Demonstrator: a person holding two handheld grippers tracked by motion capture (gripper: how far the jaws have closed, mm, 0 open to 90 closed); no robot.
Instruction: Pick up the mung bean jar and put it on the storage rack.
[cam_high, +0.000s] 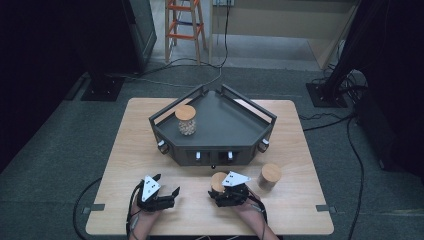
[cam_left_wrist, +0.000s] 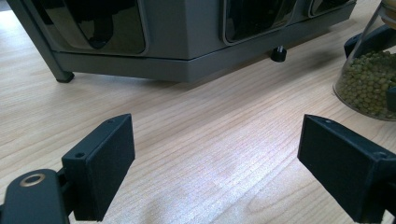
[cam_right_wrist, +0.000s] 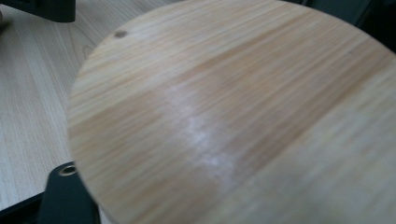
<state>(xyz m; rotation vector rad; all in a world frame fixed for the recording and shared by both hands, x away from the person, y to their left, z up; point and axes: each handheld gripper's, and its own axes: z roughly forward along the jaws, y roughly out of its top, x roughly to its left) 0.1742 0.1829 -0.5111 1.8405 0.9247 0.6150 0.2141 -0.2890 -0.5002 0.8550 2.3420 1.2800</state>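
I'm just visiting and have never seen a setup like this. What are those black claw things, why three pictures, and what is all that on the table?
A person sits at a wooden table holding a hand-operated two-jaw gripper in each hand. The high view looks down from above; each other picture comes from a camera riding on one gripper.

The left gripper rests open over bare wood. The right gripper is shut on a glass jar of green beans, so its own camera sits close above that jar's round wooden lid.

Behind stands a grey corner shelf tray with a jar of pale beans on it. A third wooden-lidded jar waits to the right.
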